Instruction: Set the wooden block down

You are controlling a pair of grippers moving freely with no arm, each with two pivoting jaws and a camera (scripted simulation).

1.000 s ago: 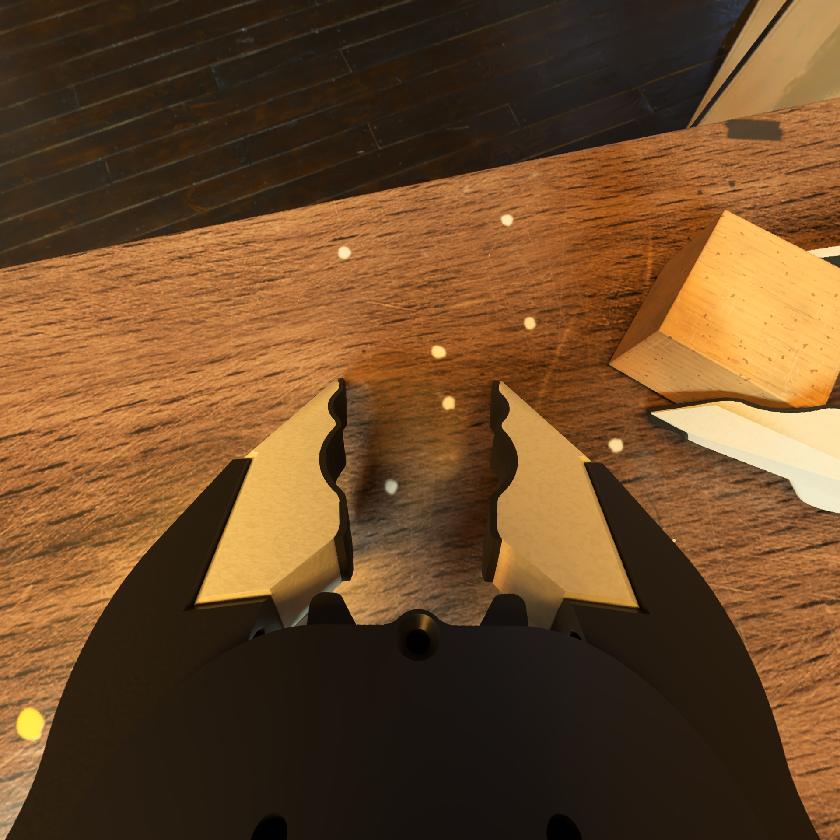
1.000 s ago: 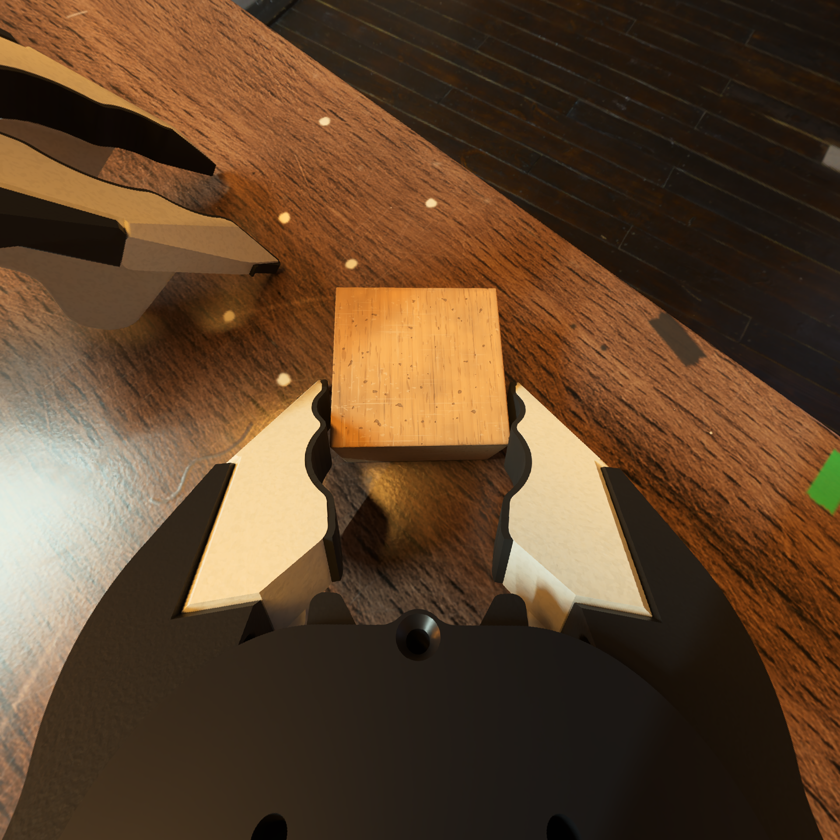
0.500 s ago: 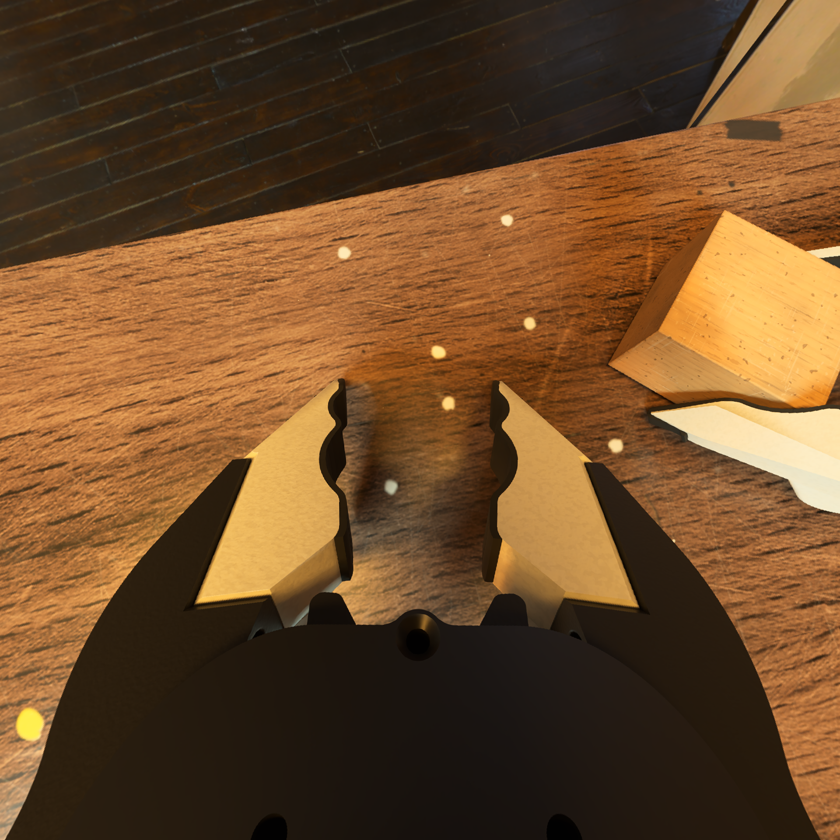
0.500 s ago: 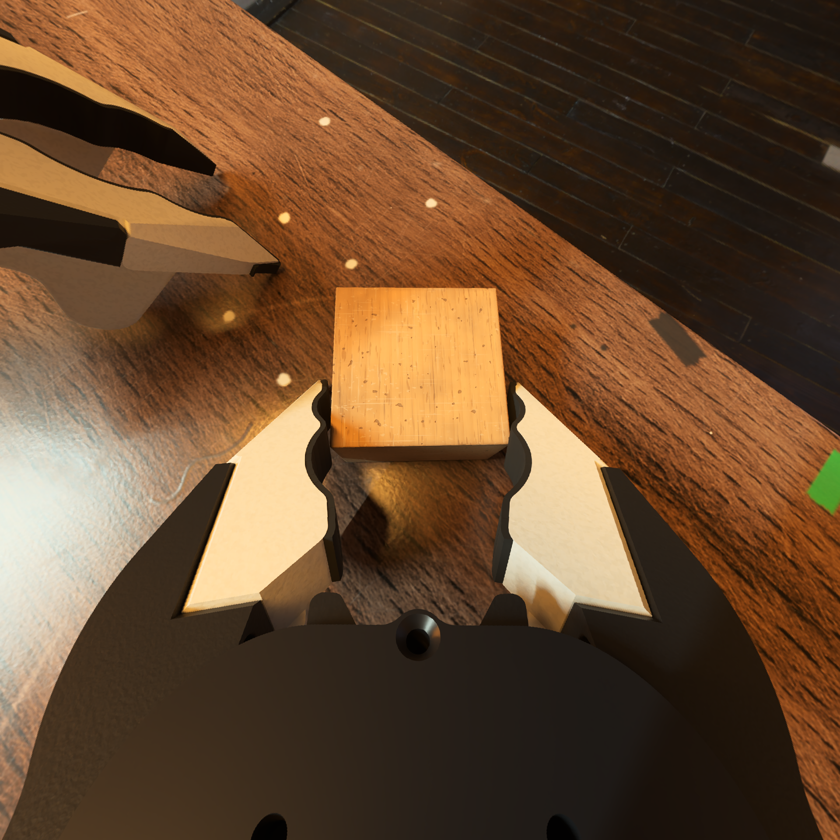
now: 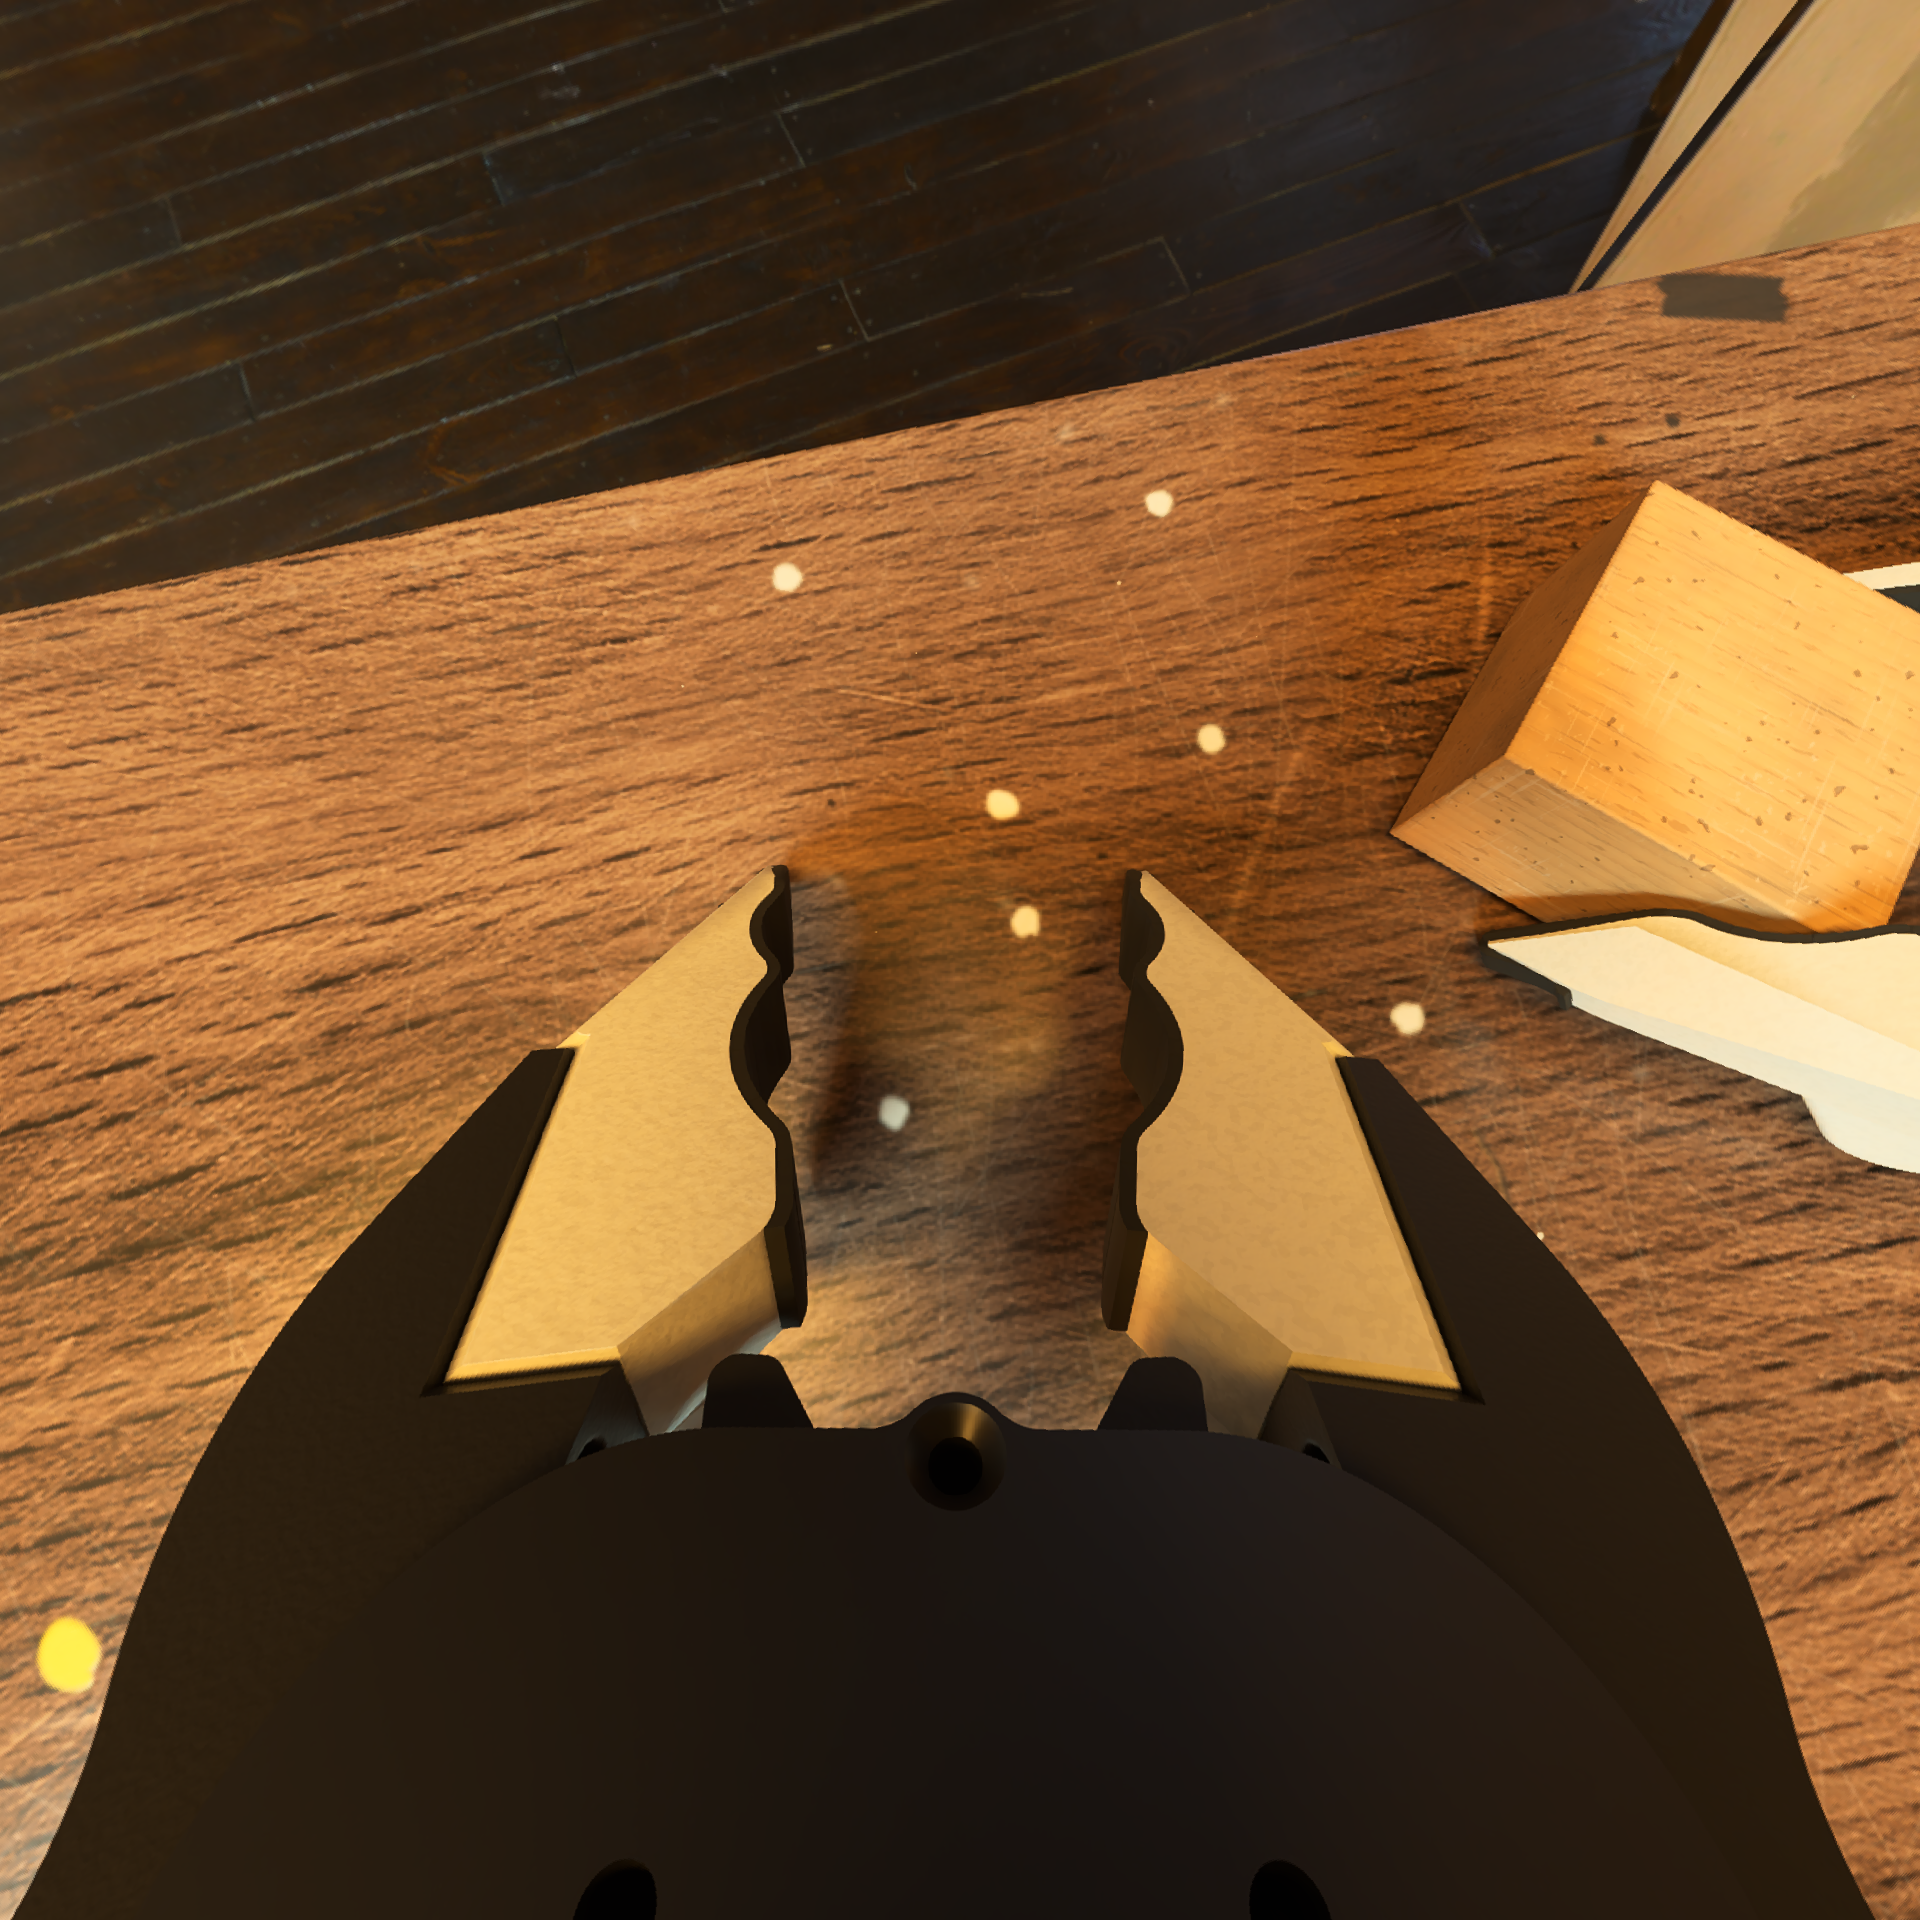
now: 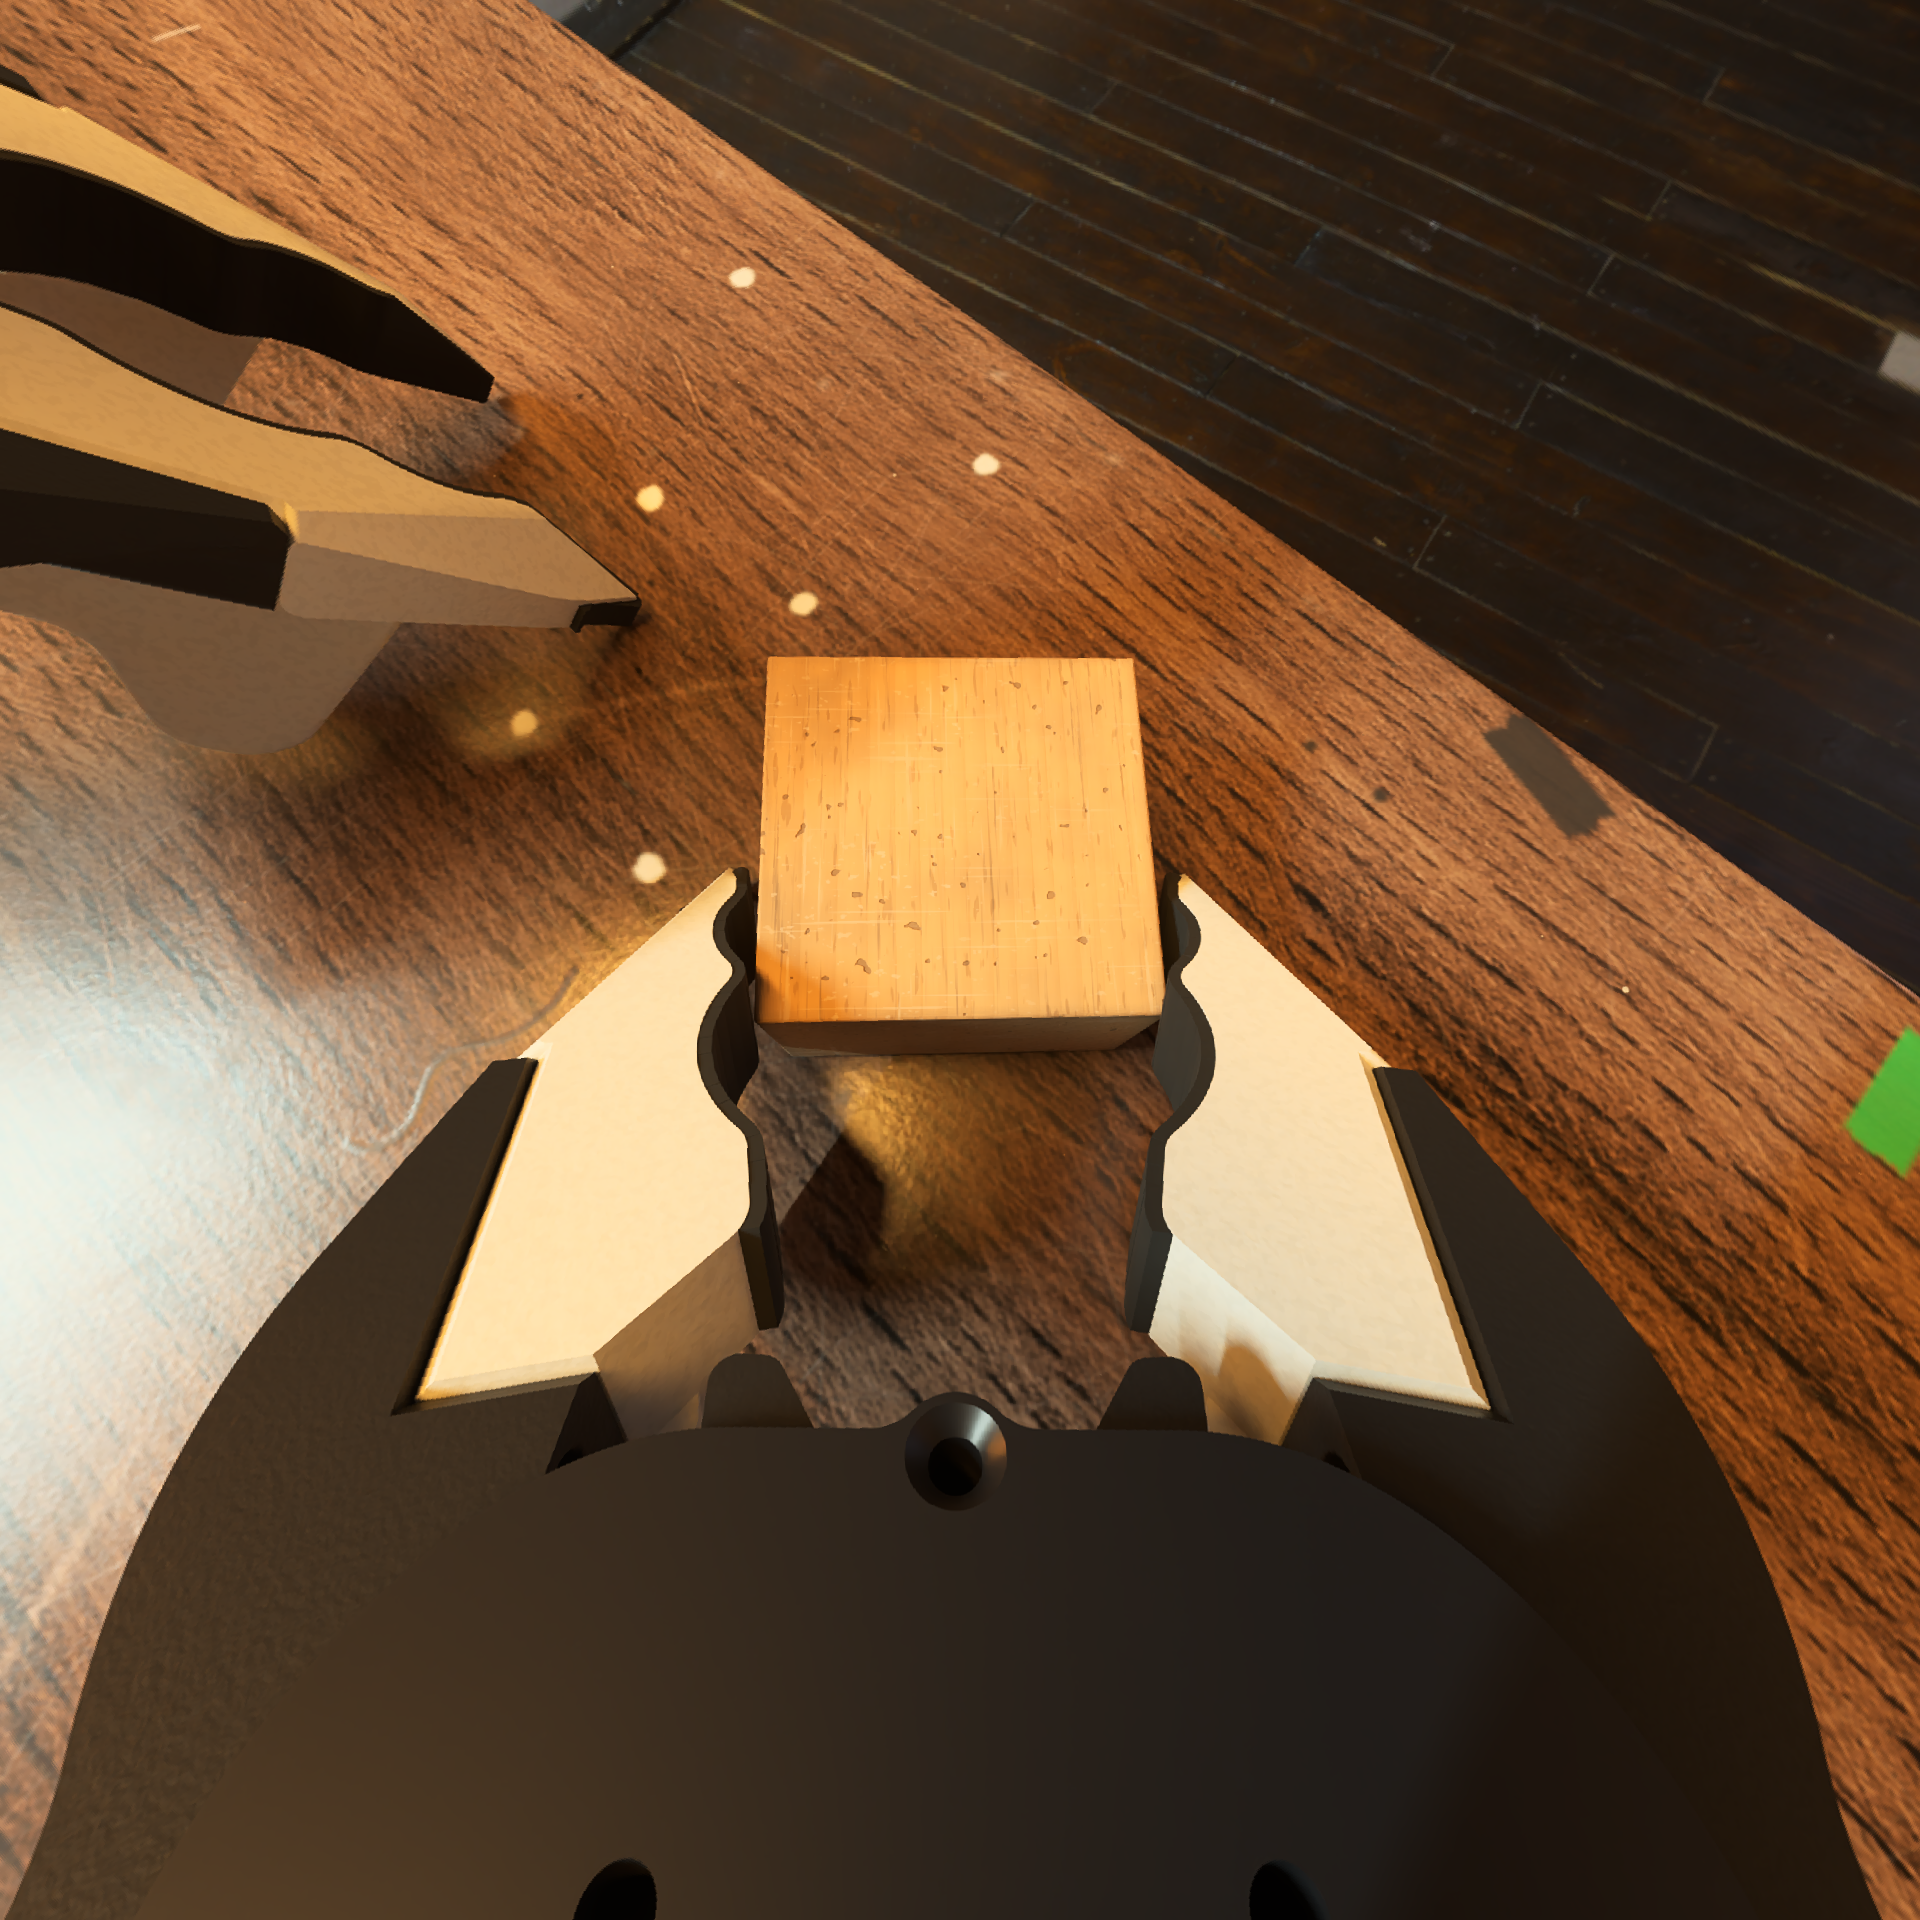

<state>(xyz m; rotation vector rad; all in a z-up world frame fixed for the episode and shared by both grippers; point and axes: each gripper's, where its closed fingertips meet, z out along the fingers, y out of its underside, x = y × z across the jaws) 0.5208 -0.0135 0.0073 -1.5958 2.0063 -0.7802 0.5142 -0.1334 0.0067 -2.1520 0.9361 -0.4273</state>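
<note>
The wooden block (image 6: 956,842) is a pale cube between the fingertips of my right gripper (image 6: 956,935). Both fingers touch its sides, so the gripper is shut on it. The block sits low at the table's surface (image 6: 1351,935); I cannot tell whether its underside touches. In the left wrist view the block (image 5: 1704,717) is at the right, with one right finger (image 5: 1714,997) beside it. My left gripper (image 5: 956,883) is open and empty, low over the table, left of the block. It also shows in the right wrist view (image 6: 561,504).
The brown wooden table (image 5: 416,831) ends just beyond both grippers, with dark plank floor (image 5: 727,208) past the edge. Small pale dots are scattered on the table. A green patch (image 6: 1891,1101) and a dark patch (image 6: 1548,774) lie near the edge. A pale panel (image 5: 1787,135) stands far right.
</note>
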